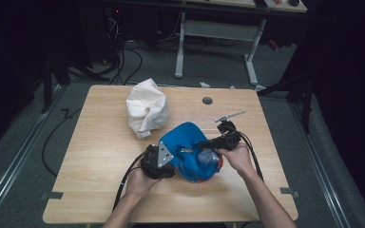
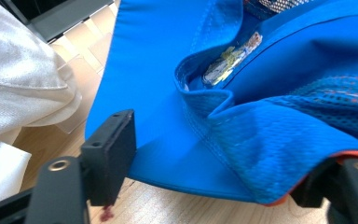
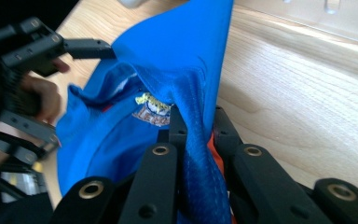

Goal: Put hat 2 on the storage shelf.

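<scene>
Cap: a blue cap [image 1: 190, 149] with mesh panels and an orange edge lies upside down on the near middle of the desk [image 1: 100, 156], between the two hands, its flat brim pointing to the far side.
Cap inside: in the left gripper view the crown [image 2: 279, 135] is creased and folded in on itself, and a small printed label [image 2: 228, 60] shows in the hollow.
Right claw: the right claw [image 1: 212, 151] is at the cap's right side; in the right gripper view its jaws are pressed together on a fold of blue mesh [image 3: 198, 154], with the orange edge showing beside one jaw.
Left claw: the left claw [image 1: 171, 161] is at the cap's left side; in the left gripper view its jaws stand wide apart, one clear of the brim edge, the other at the orange rim, where contact cannot be told, so nothing is pinched.
Hands: the left hand [image 1: 140, 183] and the right hand [image 1: 240, 159] come in from the near edge.
White bundle: a crumpled white cloth [image 1: 146, 108] sits on the far left of the desk, just apart from the brim.
Desk hole: a round hole [image 1: 207, 100] lies in the far part of the desk, right of the cloth.
</scene>
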`<control>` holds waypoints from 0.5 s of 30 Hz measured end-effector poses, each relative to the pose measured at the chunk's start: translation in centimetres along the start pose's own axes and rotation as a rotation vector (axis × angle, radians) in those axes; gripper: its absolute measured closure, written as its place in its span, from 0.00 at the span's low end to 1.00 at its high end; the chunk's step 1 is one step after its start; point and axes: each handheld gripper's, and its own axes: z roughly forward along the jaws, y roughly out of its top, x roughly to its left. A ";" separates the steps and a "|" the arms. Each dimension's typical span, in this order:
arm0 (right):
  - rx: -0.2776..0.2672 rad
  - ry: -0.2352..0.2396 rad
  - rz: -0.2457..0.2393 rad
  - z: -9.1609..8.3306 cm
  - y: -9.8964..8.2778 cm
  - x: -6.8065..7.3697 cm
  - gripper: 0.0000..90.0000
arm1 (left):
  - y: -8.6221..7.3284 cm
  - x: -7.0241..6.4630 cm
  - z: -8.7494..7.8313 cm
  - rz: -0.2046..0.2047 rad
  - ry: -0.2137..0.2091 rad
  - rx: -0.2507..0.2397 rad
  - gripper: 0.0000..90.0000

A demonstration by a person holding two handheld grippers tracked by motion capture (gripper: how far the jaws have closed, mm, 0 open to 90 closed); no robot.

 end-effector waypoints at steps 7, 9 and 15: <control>-0.009 0.031 0.027 -0.2 0.1 -0.4 0.93 | -0.3 0.1 -0.3 0.039 -0.004 -0.010 0.23; -0.005 0.038 0.036 -0.3 0.1 -0.4 0.93 | -0.3 0.1 -0.4 0.044 -0.011 -0.011 0.23; 0.005 0.052 0.052 -0.3 0.3 -0.5 0.93 | -0.5 0.2 -0.6 0.064 -0.015 -0.007 0.22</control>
